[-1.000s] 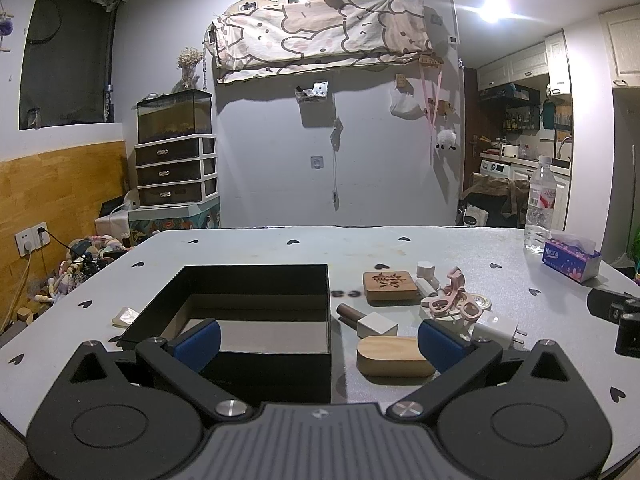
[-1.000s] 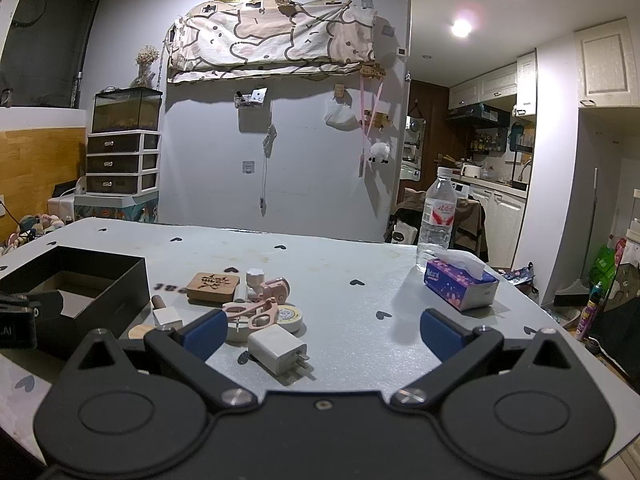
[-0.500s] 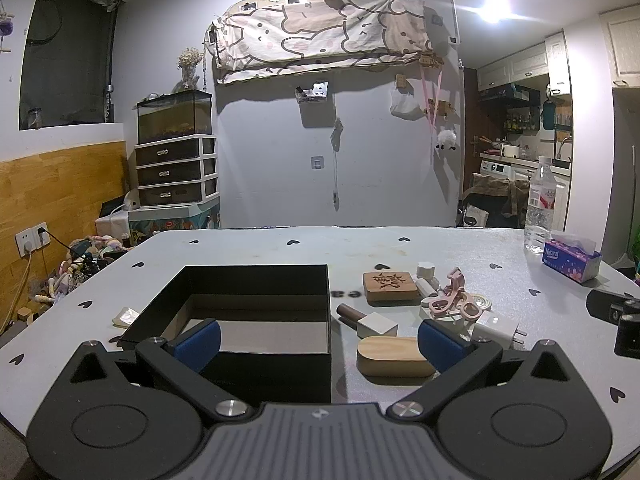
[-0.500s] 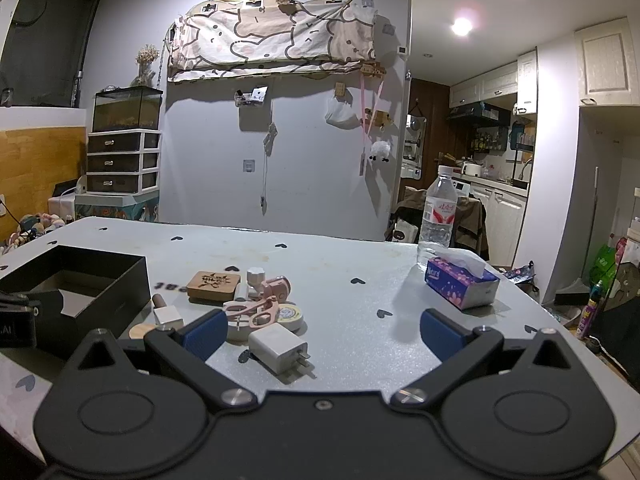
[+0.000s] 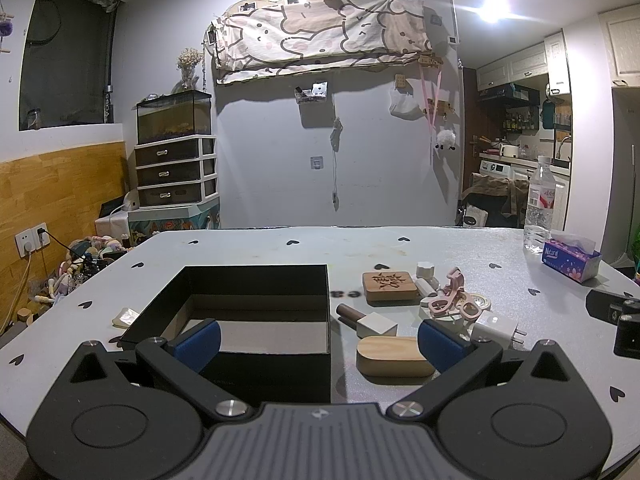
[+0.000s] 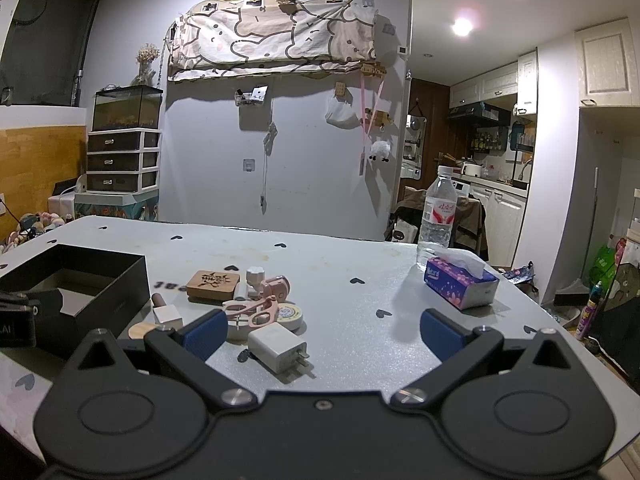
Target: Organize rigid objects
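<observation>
Left wrist view: the left gripper (image 5: 318, 342) hangs spread wide over the near wall of the open black rectangular box (image 5: 256, 280). Just right of the box lie a rounded pale wooden block (image 5: 394, 356), a square engraved wooden coaster (image 5: 389, 285) and a white plug charger (image 5: 494, 326). The right gripper (image 6: 320, 334) is spread too, holding nothing, near the charger.

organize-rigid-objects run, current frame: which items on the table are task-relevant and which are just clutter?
Job:
black box
engraved wooden square
wooden oval block
white charger
pink clip
tape roll
white-headed stamp

Lying about:
water bottle
tissue pack
small pale piece left of the box
</observation>
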Tool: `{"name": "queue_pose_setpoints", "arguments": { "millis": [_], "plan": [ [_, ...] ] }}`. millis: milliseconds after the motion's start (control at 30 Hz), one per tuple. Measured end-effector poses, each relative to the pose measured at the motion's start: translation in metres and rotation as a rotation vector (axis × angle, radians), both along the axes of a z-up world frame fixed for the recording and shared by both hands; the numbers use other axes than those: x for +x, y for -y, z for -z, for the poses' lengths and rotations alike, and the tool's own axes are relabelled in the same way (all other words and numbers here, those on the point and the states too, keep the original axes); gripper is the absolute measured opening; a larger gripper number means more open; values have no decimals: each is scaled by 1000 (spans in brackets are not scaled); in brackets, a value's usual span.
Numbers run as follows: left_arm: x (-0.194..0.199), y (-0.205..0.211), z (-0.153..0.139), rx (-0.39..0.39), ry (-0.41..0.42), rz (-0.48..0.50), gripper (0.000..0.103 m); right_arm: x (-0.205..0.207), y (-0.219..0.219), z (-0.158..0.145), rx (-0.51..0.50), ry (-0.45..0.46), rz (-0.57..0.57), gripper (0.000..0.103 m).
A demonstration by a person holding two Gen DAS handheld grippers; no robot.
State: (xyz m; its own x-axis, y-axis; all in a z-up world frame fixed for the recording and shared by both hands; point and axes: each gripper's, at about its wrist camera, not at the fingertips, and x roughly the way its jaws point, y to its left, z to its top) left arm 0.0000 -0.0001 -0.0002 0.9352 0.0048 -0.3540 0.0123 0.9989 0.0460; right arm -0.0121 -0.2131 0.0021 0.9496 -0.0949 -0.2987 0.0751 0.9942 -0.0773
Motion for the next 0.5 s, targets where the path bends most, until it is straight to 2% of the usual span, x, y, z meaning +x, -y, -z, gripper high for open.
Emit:
{"name": "queue_pose_setpoints", "arguments": {
  "millis": [500],
  "plan": [
    [0, 0, 0, 3, 2, 2, 103, 0, -1, -1, -2, 0, -1, 103]
  ]
}}
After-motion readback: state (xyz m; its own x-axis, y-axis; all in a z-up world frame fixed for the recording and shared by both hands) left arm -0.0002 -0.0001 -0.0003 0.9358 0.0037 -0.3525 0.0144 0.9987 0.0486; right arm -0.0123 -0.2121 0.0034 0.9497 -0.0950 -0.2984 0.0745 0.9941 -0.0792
